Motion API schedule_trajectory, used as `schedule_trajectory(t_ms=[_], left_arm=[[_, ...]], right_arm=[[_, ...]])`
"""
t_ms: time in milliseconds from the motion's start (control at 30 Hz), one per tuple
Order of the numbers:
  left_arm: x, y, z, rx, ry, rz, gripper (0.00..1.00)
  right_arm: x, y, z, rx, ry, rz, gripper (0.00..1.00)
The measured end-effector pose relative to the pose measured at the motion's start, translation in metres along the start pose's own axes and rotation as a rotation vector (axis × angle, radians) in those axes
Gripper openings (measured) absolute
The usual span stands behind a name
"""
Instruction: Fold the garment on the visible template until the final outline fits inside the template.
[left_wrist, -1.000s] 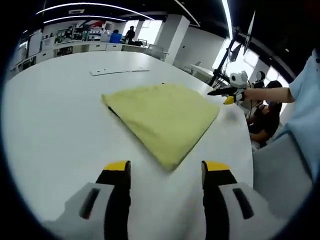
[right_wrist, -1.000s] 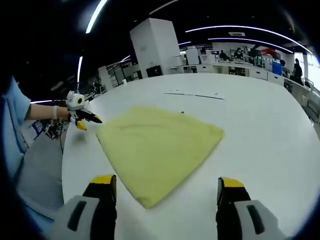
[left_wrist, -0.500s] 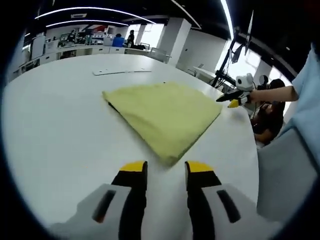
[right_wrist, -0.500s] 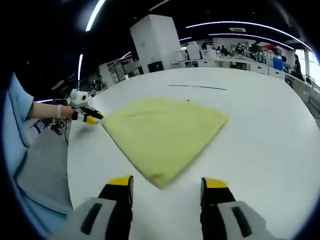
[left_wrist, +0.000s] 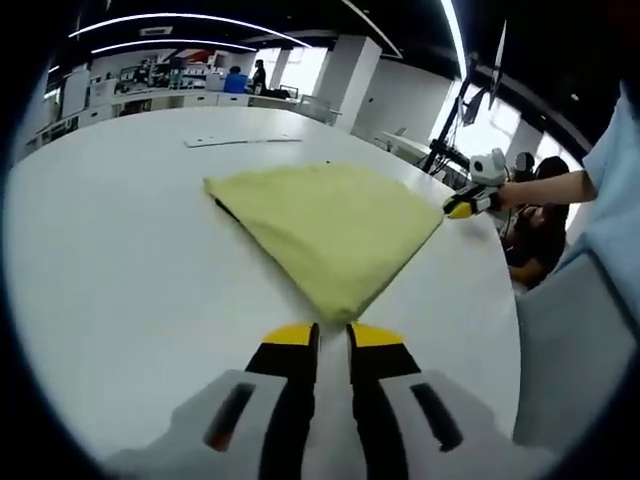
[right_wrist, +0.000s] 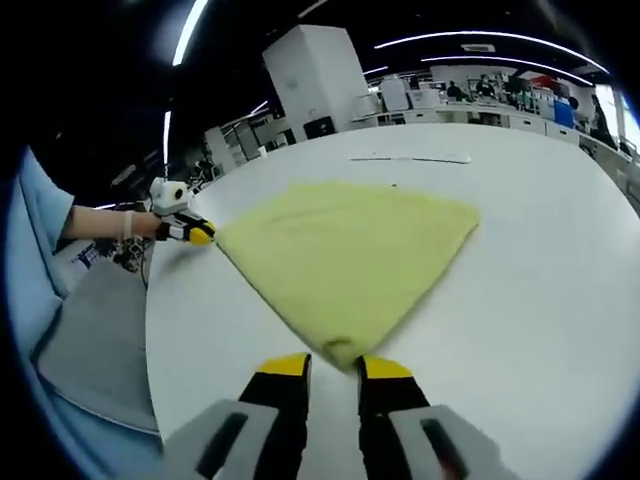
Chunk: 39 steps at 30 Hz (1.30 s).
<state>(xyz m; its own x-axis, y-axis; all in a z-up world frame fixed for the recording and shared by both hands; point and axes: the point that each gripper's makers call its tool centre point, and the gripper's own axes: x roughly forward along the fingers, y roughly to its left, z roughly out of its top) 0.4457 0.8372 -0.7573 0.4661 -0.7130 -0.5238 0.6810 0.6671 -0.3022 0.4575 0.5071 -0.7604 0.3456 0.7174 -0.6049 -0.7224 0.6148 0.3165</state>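
Cloth (left_wrist: 330, 225) is lying folded on the table (left_wrist: 120, 260) while you are pinching one near corner in each nearly clenched gripper (left_wrist: 331, 335) (right_wrist: 334, 366), seemingly readying another fold.

Your left gripper (left_wrist: 331, 335) has grey bodies, black jaws and yellow tips; your right gripper (right_wrist: 335, 368) matches. At three o'clock in the left gripper view, your light blue sleeve (left_wrist: 612, 160) shows.
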Motion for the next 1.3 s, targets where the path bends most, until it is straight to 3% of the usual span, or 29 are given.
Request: schedule_trajectory(t_ms=[133, 267, 533, 833, 967, 1100, 1300], left_arm=[[0.001, 0.001, 0.0, 0.0, 0.001, 0.0, 0.03], [0.002, 0.002, -0.001, -0.004, 0.004, 0.0, 0.0], [-0.004, 0.005, -0.001, 0.003, 0.005, 0.021, 0.0], [-0.003, 0.003, -0.002, -0.001, 0.002, 0.018, 0.0], [0.004, -0.002, 0.001, -0.017, -0.009, -0.001, 0.13], [0.007, -0.003, 0.002, 0.01, -0.004, -0.006, 0.03], [0.006, -0.001, 0.003, 0.021, -0.002, -0.006, 0.0]], right_arm=[[-0.001, -0.006, -0.002, 0.024, -0.003, -0.01, 0.0], [-0.001, -0.01, -0.003, 0.049, -0.015, -0.019, 0.0], [-0.007, -0.007, 0.001, -0.003, -0.014, -0.017, 0.0], [-0.011, -0.008, 0.002, 0.007, -0.019, -0.02, 0.0], [-0.01, -0.007, 0.002, 0.013, -0.018, -0.02, 0.0], [-0.01, -0.006, 0.001, 0.015, -0.015, -0.02, 0.0], [-0.011, -0.007, 0.001, 0.006, -0.009, -0.024, 0.0]])
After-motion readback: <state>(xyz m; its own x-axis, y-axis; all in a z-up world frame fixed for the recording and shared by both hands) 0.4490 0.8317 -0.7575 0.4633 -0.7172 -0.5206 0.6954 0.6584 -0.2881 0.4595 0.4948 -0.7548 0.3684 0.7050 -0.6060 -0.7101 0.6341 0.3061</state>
